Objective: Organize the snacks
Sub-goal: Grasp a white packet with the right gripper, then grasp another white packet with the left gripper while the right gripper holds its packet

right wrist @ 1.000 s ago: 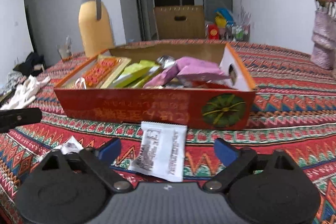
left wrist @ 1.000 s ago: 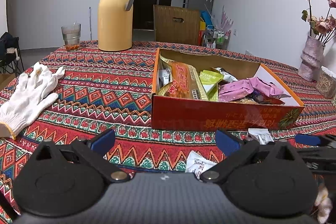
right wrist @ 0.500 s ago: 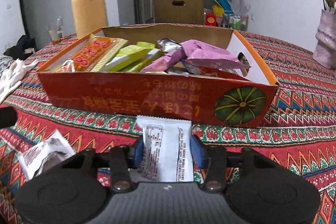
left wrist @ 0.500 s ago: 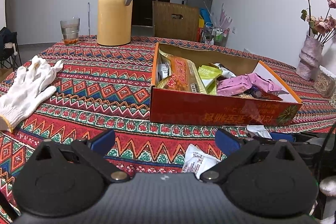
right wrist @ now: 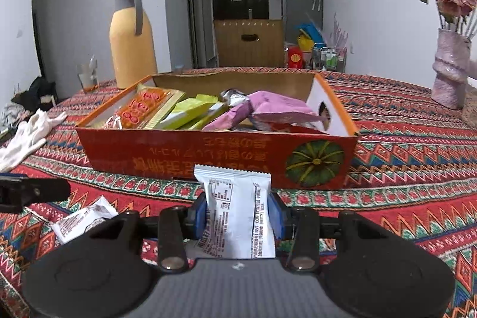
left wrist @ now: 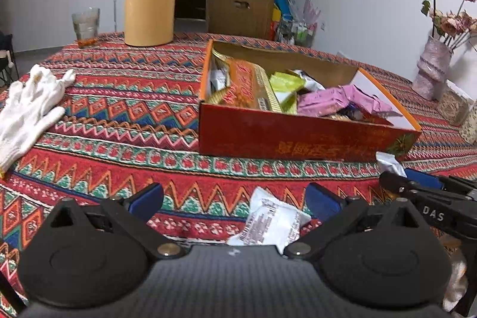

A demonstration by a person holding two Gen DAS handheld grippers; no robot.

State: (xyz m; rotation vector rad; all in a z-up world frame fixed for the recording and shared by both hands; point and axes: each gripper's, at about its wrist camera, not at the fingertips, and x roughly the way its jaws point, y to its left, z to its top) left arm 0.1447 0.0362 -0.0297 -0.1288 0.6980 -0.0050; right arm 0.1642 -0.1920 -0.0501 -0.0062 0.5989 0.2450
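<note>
Right wrist view: right gripper [right wrist: 238, 216] fingers clench a white packet [right wrist: 235, 210]; left gripper [left wrist: 234, 198] released. Risk: thin packet slips before clearing the box [right wrist: 214, 154] wall.

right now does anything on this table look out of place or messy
One crumpled white snack packet lies loose on the tablecloth, outside the red snack box, between the open left claw fingers. White gloves lie dumped near the edge. The box's snacks are piled askew.
</note>
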